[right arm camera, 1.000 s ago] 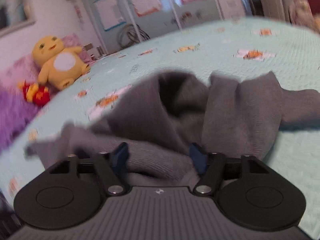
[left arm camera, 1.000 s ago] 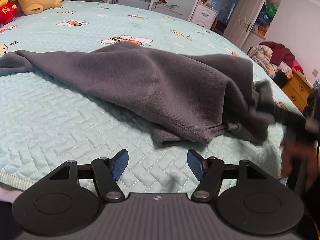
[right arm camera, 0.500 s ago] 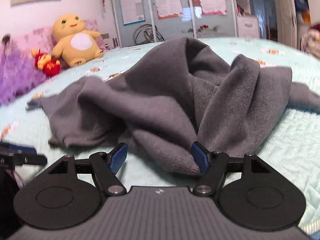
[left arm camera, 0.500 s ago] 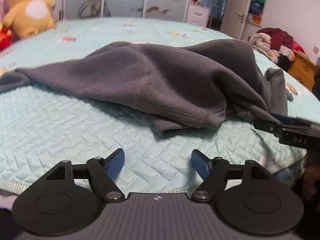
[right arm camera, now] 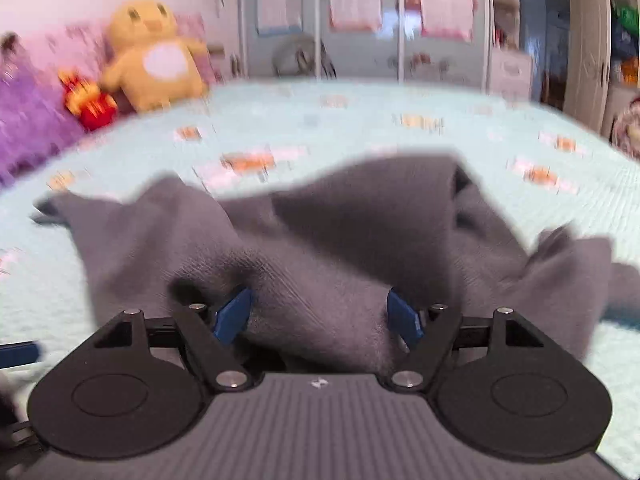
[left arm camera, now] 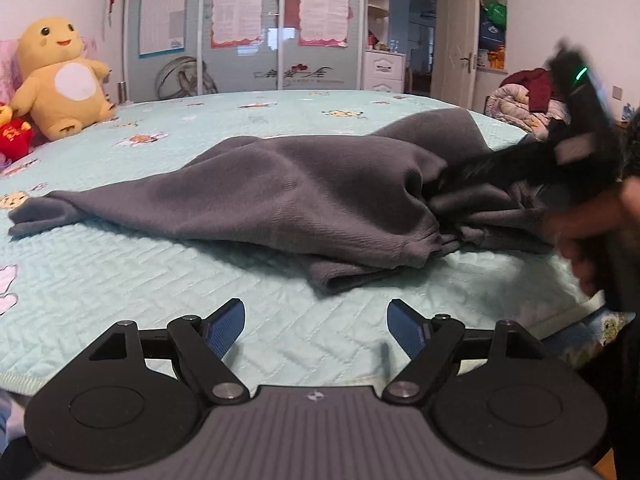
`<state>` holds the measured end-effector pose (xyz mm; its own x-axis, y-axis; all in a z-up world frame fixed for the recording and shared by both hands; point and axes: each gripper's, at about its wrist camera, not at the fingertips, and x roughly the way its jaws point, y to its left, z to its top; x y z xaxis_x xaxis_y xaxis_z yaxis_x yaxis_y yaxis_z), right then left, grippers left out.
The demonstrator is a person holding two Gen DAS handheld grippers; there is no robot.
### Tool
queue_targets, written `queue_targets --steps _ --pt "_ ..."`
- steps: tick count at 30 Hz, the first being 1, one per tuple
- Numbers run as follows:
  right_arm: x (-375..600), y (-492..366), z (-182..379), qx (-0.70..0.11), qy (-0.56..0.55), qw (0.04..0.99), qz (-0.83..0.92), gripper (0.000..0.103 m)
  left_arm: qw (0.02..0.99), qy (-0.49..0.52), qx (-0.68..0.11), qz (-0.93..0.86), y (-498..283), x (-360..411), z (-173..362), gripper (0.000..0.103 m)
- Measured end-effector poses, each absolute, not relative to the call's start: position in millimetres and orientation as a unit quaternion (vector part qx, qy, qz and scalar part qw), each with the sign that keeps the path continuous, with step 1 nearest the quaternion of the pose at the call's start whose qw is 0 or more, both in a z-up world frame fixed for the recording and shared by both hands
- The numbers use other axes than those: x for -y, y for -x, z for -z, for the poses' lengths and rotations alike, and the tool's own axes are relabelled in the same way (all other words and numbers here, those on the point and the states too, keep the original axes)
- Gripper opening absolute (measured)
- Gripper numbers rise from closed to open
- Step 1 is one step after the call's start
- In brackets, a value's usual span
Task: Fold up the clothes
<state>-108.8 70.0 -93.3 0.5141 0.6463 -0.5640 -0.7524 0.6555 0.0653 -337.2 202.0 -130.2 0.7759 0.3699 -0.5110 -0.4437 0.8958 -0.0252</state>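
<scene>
Holding my left gripper [left arm camera: 316, 322] low over the near edge of the bed, I had its blue pads spread wide with nothing between them, only the pale green quilted bedspread [left arm camera: 120, 280] under the gap. My right gripper [right arm camera: 320, 314] was pushed into the cloth itself: its blue pads stood apart with a thick ridge of fabric bulging up between them, and I could not see that either pad had bitten down yet. That view was smeared with motion, so the exact contact stayed uncertain.

Beyond both tools lay the dark grey knitted sweater [left arm camera: 320, 196], crumpled across the middle of the bed, one long part trailing off to my left and a rolled hem nearest my left gripper. From the left wrist view my right tool reached into the bunched folds at the sweater's right side.

I judged the knit soft, limp and fairly thick, with some weight to it. It would sag and drag rather than hold any shape, and a pinch on a single layer might slip or pull other folds along. The ribbed hem and the seams looked the firmest places to grip, so I meant to take a doubled edge there.

Further back sat a yellow plush toy [left arm camera: 60, 76] by the pillows.
</scene>
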Motion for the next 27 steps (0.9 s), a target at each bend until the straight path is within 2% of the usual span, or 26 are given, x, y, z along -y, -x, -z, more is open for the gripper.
queue_targets --steps 1,4,6,7,8,10,13,16,20,21,25,26,27 --pt "-75.9 104.2 102.4 -0.296 0.087 0.863 -0.399 0.075 0.939 0.075 -0.253 -0.220 339.3 -204.0 129.5 0.082" --pt "-67.3 112.4 107.5 -0.295 0.081 0.862 -0.403 0.061 0.938 0.091 -0.244 -0.228 345.2 -210.1 128.4 0.082" --pt "-55.2 123.4 105.4 -0.285 0.080 0.863 -0.411 0.031 0.937 0.100 -0.241 -0.231 345.4 -213.7 128.6 0.082" --pt "-49.1 128.9 104.4 -0.279 0.079 0.863 -0.414 0.025 0.937 0.101 -0.241 -0.230 344.3 -214.3 128.9 0.082" --pt "-43.1 134.4 103.3 -0.274 0.079 0.863 -0.418 0.019 0.938 0.099 -0.242 -0.229 342.7 -213.6 129.3 0.082" --pt "-30.6 145.8 101.5 -0.263 0.079 0.862 -0.425 0.016 0.939 0.090 -0.245 -0.223 340.0 -210.8 129.9 0.082" --pt "-5.8 163.4 102.5 -0.247 0.071 0.867 -0.427 0.016 0.943 0.091 -0.244 -0.207 337.3 -208.3 127.6 0.082" --pt "10.5 163.1 104.0 -0.248 0.037 0.870 -0.425 0.023 0.944 0.112 -0.249 -0.186 330.0 -212.9 123.9 0.082" --pt "13.6 161.5 108.1 -0.244 0.013 0.865 -0.437 0.059 0.939 0.148 -0.247 -0.189 306.1 -227.6 112.7 0.083" --pt "12.5 163.0 109.6 -0.242 0.014 0.864 -0.442 0.063 0.934 0.160 -0.255 -0.192 295.6 -233.2 111.6 0.083" --pt "12.8 166.8 113.6 -0.240 0.017 0.862 -0.446 0.066 0.914 0.173 -0.293 -0.222 252.9 -248.8 116.0 0.084" --pt "13.8 166.8 114.3 -0.241 0.016 0.861 -0.447 0.066 0.905 0.171 -0.313 -0.230 241.0 -250.9 121.2 0.085" --pt "14.9 166.7 115.0 -0.242 0.015 0.861 -0.448 0.066 0.896 0.169 -0.334 -0.238 229.0 -252.9 126.9 0.091"
